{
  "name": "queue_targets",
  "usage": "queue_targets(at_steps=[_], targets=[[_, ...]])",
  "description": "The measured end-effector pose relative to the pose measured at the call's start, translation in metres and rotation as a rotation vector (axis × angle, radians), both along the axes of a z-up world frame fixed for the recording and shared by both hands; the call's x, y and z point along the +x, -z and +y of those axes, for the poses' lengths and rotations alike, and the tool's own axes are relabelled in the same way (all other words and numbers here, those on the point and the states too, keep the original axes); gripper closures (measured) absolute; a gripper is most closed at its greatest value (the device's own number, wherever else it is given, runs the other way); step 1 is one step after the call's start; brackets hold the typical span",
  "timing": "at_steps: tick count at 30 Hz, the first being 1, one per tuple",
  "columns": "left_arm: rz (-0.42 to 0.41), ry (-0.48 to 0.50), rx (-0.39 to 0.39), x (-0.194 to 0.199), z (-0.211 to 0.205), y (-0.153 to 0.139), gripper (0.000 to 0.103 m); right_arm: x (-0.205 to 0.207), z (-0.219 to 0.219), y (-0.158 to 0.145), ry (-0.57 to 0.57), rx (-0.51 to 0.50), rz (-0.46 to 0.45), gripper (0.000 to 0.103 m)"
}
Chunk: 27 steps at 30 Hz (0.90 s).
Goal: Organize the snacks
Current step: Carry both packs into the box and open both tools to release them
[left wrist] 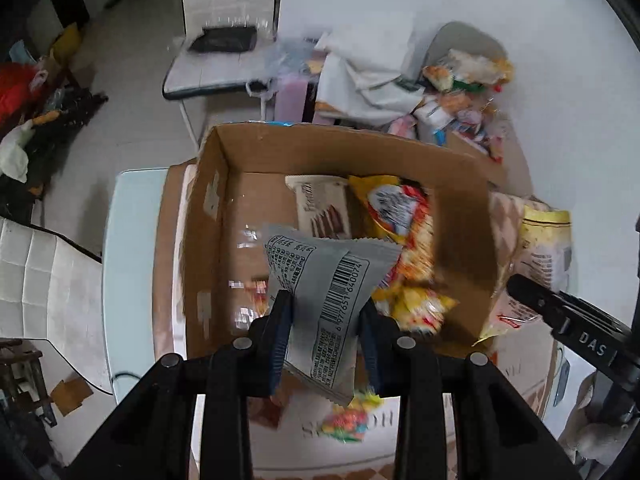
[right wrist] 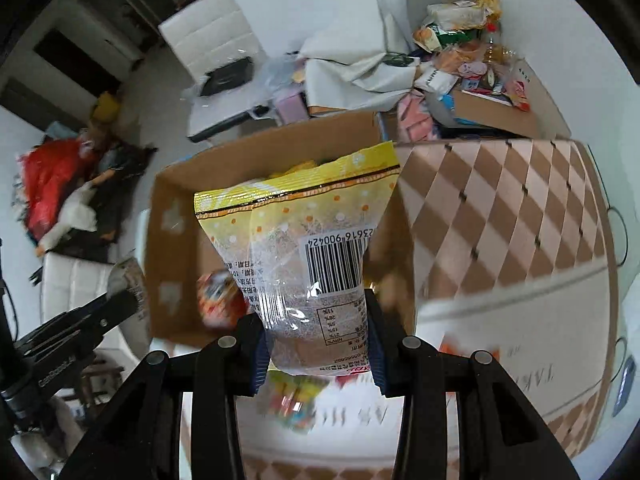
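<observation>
My left gripper [left wrist: 326,324] is shut on a grey snack packet [left wrist: 328,284] with a barcode and holds it over the near edge of an open cardboard box [left wrist: 320,152]. Inside the box lie a brown-and-white wafer pack [left wrist: 322,208] and orange-yellow snack bags [left wrist: 404,224]. My right gripper [right wrist: 316,340] is shut on a yellow-topped clear snack bag [right wrist: 300,236], held above the same box [right wrist: 256,160]. That bag also shows at the right in the left wrist view [left wrist: 540,248].
A table with a brown diamond-pattern cloth [right wrist: 500,216] carries the box. Another small box with a heap of snacks [right wrist: 476,76] sits behind it. A white chair [left wrist: 224,40] and floor clutter [right wrist: 68,184] lie to the left. Colourful candy [left wrist: 352,420] lies below the grippers.
</observation>
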<state>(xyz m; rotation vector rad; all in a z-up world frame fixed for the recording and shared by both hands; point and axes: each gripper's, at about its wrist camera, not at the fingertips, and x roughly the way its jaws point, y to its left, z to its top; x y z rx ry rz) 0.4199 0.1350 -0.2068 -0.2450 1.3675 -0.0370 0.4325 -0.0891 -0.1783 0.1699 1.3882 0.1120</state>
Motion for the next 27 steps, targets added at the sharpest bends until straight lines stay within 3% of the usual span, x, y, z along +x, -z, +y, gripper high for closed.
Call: queue_targets(at_steps=[5,10,12,13,14,15,17,18,27], targets=[[0.108,-0.013,0.04,0.055,0.016,0.047,0.074,0.053,0.005,0.044,0.024,-0.065,0.052,0.06],[0.196,-0.021,0.076,0.081,0.023,0.083,0.073,0.084,0.007,0.077,0.027,-0.121,0.083,0.06],[0.267,-0.076,0.039,0.088,0.032,0.102,0.069,0.096,0.009,0.091,0.016,-0.136,0.125,0.059],[0.284,-0.089,0.008,0.09,0.033,0.107,0.067,0.1,0.01,0.097,0.007,-0.154,0.147,0.045],[0.3,-0.096,-0.027,0.091,0.035,0.113,0.058,0.103,0.01,0.1,-0.003,-0.138,0.158,0.029],[0.309,-0.093,-0.036,0.092,0.034,0.117,0.044,0.105,0.012,0.103,-0.014,-0.109,0.17,0.022],[0.292,-0.074,-0.019,0.092,0.03,0.115,0.022,0.106,0.017,0.105,-0.032,-0.129,0.172,0.017],[0.28,-0.062,-0.006,0.091,0.028,0.113,0.018,0.106,0.02,0.106,-0.04,-0.144,0.166,0.016],[0.217,-0.04,-0.004,0.083,0.023,0.087,0.016,0.095,0.021,0.095,-0.044,-0.154,0.147,0.012]])
